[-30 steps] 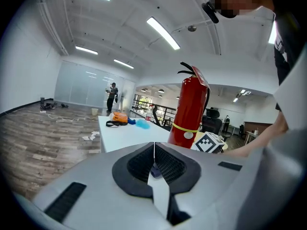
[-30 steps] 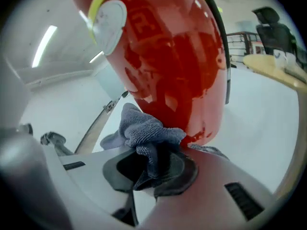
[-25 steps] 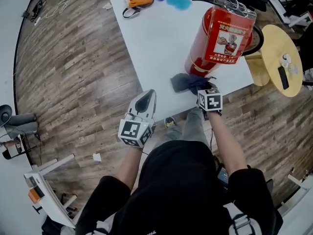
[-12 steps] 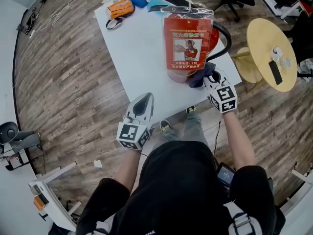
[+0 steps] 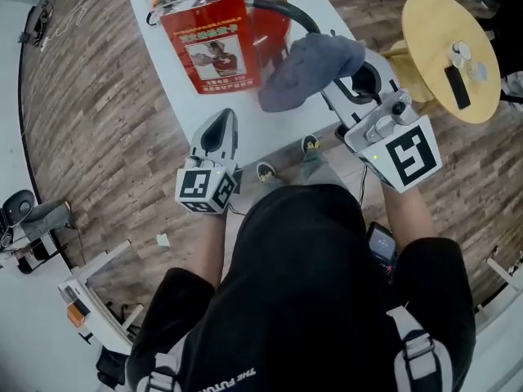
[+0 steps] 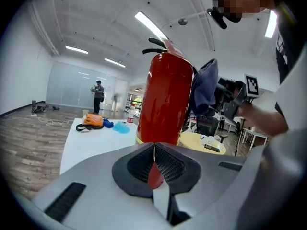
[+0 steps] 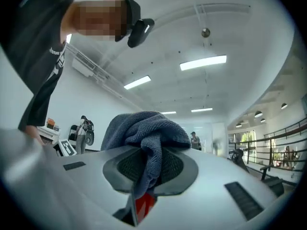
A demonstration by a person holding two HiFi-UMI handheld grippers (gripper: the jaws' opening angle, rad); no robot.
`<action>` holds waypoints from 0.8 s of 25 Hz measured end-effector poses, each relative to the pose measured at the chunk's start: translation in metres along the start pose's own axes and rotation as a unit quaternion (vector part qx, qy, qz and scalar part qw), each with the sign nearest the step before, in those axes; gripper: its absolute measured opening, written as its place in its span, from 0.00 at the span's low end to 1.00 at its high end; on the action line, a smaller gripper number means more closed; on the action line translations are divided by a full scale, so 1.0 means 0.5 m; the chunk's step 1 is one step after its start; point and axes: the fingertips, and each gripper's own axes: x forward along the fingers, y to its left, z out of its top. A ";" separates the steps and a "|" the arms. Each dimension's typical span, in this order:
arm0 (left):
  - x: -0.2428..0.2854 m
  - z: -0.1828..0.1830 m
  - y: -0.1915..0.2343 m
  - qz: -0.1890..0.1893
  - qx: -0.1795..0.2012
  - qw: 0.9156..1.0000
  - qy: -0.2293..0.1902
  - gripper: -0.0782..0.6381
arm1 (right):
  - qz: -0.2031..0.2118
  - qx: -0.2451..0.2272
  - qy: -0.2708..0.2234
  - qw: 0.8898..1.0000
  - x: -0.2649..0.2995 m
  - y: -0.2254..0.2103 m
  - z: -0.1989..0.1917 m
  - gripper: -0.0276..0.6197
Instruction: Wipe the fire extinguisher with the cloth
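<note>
Clamped in the right gripper (image 5: pixel 333 88) (image 7: pixel 145 169): the grey-blue cloth (image 5: pixel 306 65) (image 7: pixel 144 131), with one fold pinched between the closed jaws and the rest bunched above and ahead of the tips. Raised well off the white table (image 5: pixel 282 129), with the marker cube nearest the body.

Directly ahead of the cloth and slightly left of that claw: the red fire extinguisher (image 5: pixel 265 2) (image 6: pixel 165 97), standing on the table. Printed label (image 5: pixel 212 43) on the near side, left of the cloth; black hose (image 5: pixel 286 11) curving just beyond the cloth. Cloth against the cylinder's upper right side or just beside it in the left gripper view (image 6: pixel 204 87); actual contact not certain.

Left gripper (image 5: pixel 219 129) (image 6: pixel 154 150) lower down, jaws pressed together with nothing between them. Pointed at the foot of the extinguisher, which fills the middle of that claw's view just past the tips. Tips over the near edge of the table, apart from the cylinder.

Far beyond the left claw, at the table's other end: an orange bag (image 6: pixel 92 120) and a blue item (image 6: pixel 121 127). Right of the right claw, off the table: a round yellow table (image 5: pixel 445 55) with small things on top. Wooden floor (image 5: pixel 90 137) to the left of the left claw.
</note>
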 end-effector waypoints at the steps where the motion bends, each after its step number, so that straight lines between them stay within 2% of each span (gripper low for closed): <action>1: 0.009 -0.004 -0.007 0.006 0.000 1.000 0.001 0.14 | 0.009 -0.008 -0.009 1.000 -0.009 -0.014 0.014 0.14; 3: 0.026 -0.013 -0.025 0.018 -0.002 1.000 0.004 0.14 | 0.031 -0.008 -0.018 0.999 -0.028 -0.052 0.017 0.14; 6: 0.046 -0.002 -0.037 0.036 -0.003 0.999 -0.003 0.14 | 0.018 0.029 -0.035 0.999 -0.039 -0.154 0.020 0.14; 7: 0.048 0.004 -0.034 0.042 -0.004 0.999 -0.007 0.14 | 0.022 0.026 -0.028 0.999 -0.028 -0.176 0.019 0.14; 9: 0.046 0.013 -0.023 0.053 -0.002 0.999 -0.010 0.14 | 0.067 -0.027 0.012 0.997 0.018 -0.174 0.003 0.14; 11: 0.048 0.015 -0.017 0.063 0.001 0.998 -0.010 0.14 | 0.120 -0.085 0.048 0.988 0.078 -0.141 -0.016 0.14; 12: 0.051 0.014 -0.018 0.067 0.001 0.998 -0.009 0.14 | 0.137 -0.086 0.049 0.986 0.104 -0.129 -0.017 0.14; 14: 0.058 0.014 -0.026 0.073 -0.003 0.997 -0.009 0.14 | 0.159 -0.056 0.031 0.985 0.140 -0.124 -0.011 0.14; 16: 0.067 0.020 -0.031 0.077 -0.005 0.997 -0.011 0.14 | 0.181 -0.032 0.037 0.982 0.156 -0.134 -0.022 0.14; 17: 0.070 0.024 -0.030 0.080 -0.005 0.997 -0.013 0.14 | 0.193 -0.033 0.052 0.979 0.164 -0.136 -0.037 0.14; 20: 0.070 0.028 -0.028 0.095 -0.004 0.995 -0.014 0.14 | 0.222 -0.080 0.112 0.965 0.178 -0.125 -0.127 0.14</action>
